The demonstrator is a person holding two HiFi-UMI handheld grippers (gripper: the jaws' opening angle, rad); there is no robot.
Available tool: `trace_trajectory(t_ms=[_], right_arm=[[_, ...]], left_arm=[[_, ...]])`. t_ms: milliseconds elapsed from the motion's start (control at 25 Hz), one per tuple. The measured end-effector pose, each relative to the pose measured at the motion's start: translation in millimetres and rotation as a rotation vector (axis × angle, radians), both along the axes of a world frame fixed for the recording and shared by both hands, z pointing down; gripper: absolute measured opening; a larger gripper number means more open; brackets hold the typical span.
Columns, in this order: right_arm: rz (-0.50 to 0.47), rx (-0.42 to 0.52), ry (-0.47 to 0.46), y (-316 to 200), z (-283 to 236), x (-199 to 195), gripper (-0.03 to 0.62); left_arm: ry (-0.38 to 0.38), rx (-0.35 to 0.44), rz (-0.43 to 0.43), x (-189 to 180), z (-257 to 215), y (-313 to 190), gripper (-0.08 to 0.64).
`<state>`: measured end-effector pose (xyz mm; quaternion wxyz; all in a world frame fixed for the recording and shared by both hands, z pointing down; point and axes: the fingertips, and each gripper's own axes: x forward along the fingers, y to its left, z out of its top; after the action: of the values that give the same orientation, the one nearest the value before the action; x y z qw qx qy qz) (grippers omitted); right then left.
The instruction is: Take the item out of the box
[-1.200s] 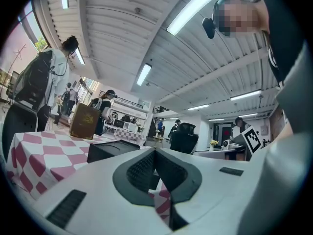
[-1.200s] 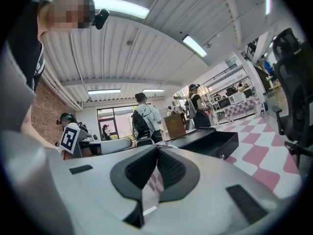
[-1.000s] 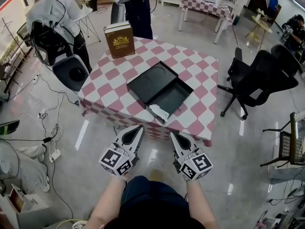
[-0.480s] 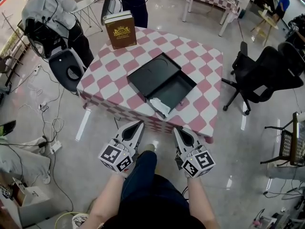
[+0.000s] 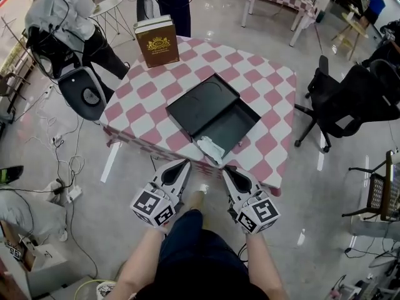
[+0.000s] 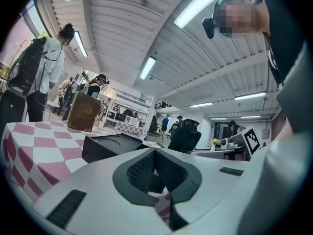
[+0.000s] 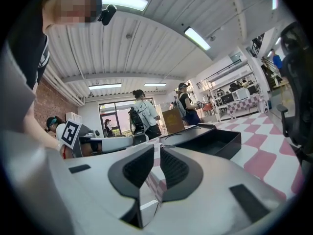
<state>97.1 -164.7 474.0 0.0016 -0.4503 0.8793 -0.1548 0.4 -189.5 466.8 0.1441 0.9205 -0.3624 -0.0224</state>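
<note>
An open black box lies on the red-and-white checked table, its lid resting against its far side. A crumpled white item sits in the box's near corner. Both grippers hover side by side just short of the table's front edge, pointing at the box. My left gripper is shut and holds nothing; in the left gripper view its tips meet, with the box beyond. My right gripper has just been opening: a narrow gap shows at the right gripper, with nothing in it.
A brown book stands upright at the table's far corner. A black office chair is to the right. A person and a round stool are at the far left. Cables lie on the floor to the left.
Both grippers and the head camera have come closer to the table; the gripper tips now sit just short of its front edge, near the white item.
</note>
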Motion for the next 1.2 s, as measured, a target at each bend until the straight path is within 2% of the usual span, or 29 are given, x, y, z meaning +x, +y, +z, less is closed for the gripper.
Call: trace_trajectory(t_ms=[120,200,280,320,440,640,880,920,960,1200], right_arm=[[-0.031,-0.002,0.030,-9.5,3.6,-6.1,0.043],[-0.052,-0.005,0.045,-15.3,5.1,-9.3,0.076],[-0.072,-0.008,0.066,-21.0,7.4,-11.9,0.081],[-0.085,-0.008,0.083,-23.6,8.7,-13.7,0.107],[-0.132,-0.002,0.177,-28.3,15.8,-22.7,0.145],[-0.163,-0.014,0.308,-38.3,29.3,-32.6,0.147],[-0.157,-0.031,0.342,-52.2,37.4,-32.9,0.147],[-0.160,-0.037,0.349,-53.6,39.2,-32.4,0.156],[-0.164,-0.042,0.357,-54.5,41.4,-32.3,0.193],[-0.185,-0.077,0.416,-62.1,53.1,-34.5,0.195]], left_arm=[[-0.003,-0.016,-0.005,-1.4,7.3,-11.7,0.000],[-0.008,-0.023,-0.007,-1.1,9.6,-18.8,0.000],[-0.011,-0.024,-0.003,0.0,11.1,-24.7,0.000],[-0.012,-0.025,-0.002,0.5,11.9,-27.6,0.000],[-0.011,-0.032,0.001,0.5,16.9,-35.6,0.000],[-0.011,-0.048,-0.001,-1.3,25.2,-46.0,0.000],[-0.013,-0.061,-0.003,-2.2,29.8,-55.9,0.000],[-0.012,-0.063,-0.001,-1.8,31.3,-56.5,0.000],[-0.011,-0.066,0.002,-1.6,33.5,-56.8,0.000],[-0.007,-0.087,0.001,-2.7,41.3,-61.2,0.000]])
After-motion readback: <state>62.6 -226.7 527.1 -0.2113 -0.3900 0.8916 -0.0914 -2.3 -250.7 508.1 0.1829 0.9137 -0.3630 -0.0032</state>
